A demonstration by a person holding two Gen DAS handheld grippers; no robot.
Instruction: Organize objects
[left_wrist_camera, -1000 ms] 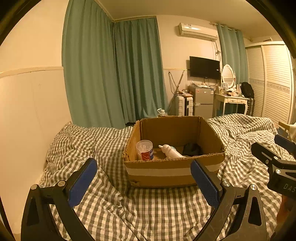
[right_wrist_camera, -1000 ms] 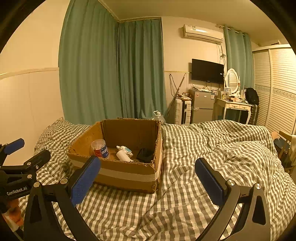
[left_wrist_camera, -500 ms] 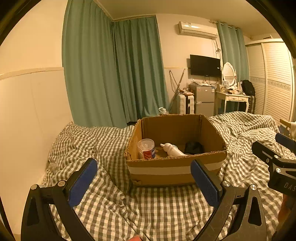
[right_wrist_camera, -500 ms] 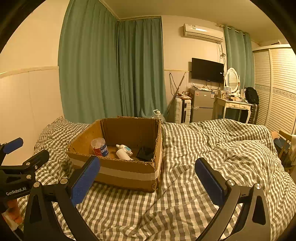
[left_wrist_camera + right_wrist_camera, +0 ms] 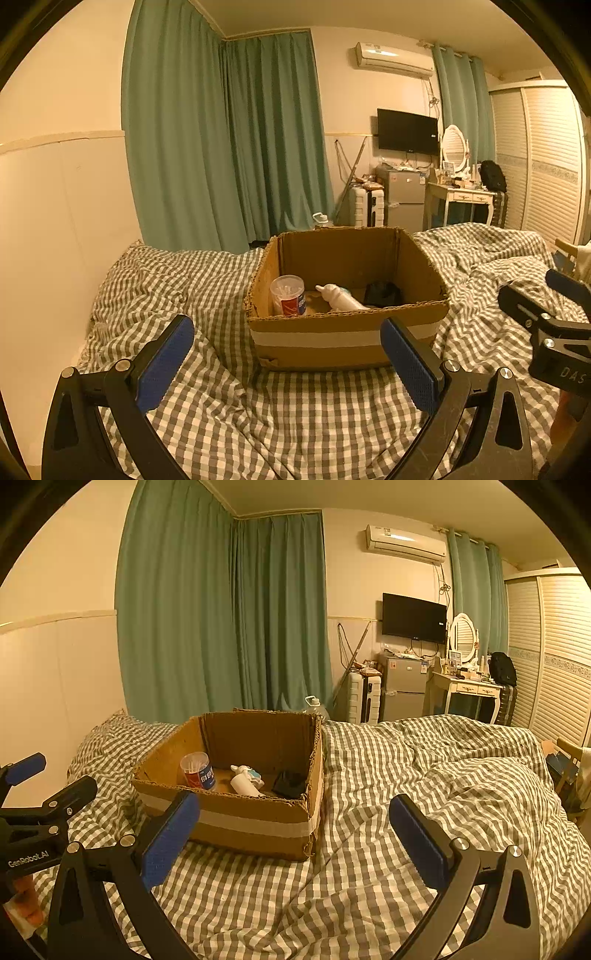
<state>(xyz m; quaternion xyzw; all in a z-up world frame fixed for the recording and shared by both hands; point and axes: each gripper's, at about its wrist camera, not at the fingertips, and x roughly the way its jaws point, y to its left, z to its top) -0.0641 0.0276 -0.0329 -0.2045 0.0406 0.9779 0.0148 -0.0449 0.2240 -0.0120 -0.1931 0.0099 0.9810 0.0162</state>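
An open cardboard box sits on the checked bedcover and shows in the right wrist view too. Inside it stand a clear tub of cotton swabs, a white bottle lying on its side and a dark bundle. My left gripper is open and empty, just short of the box's near wall. My right gripper is open and empty, near the box's right front corner. Each gripper shows at the edge of the other's view.
The grey-and-white checked duvet covers the bed, rumpled on the right. A wall runs along the left. Teal curtains, a suitcase, a small fridge, a dressing table and a wardrobe stand beyond the bed.
Both views have drifted only slightly; the box sits a touch higher and farther in the left wrist view. Both grippers stay open and empty.
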